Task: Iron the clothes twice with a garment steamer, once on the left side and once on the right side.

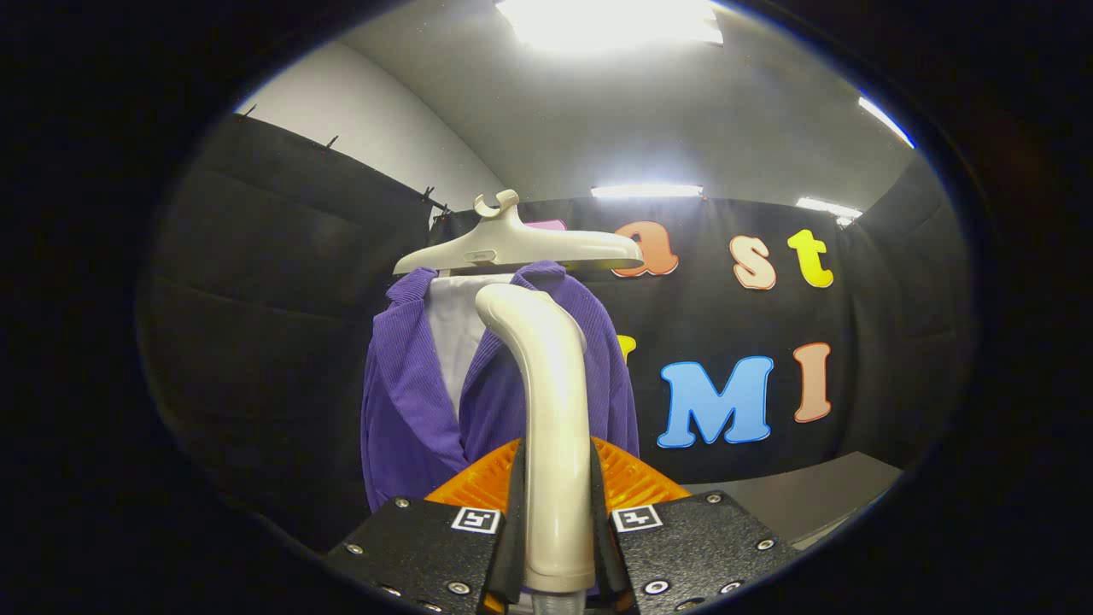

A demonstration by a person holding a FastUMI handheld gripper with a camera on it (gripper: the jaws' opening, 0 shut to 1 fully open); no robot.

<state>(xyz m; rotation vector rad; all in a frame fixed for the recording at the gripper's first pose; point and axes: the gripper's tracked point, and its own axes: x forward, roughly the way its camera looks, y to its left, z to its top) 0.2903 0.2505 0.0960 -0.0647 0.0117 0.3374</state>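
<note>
Steamer handle [555, 410] is sitting clamped between the two fingers of the gripper [557, 530], rising ahead of them toward the one purple garment [410, 410] hanging on the single hanger [521, 248] beyond. Its smooth, rigid plastic is probably making it slippery and a little top-heavy, so gripping low on the straight shaft is looking sensible, while the soft, light cloth is likely swaying under any push.
</note>
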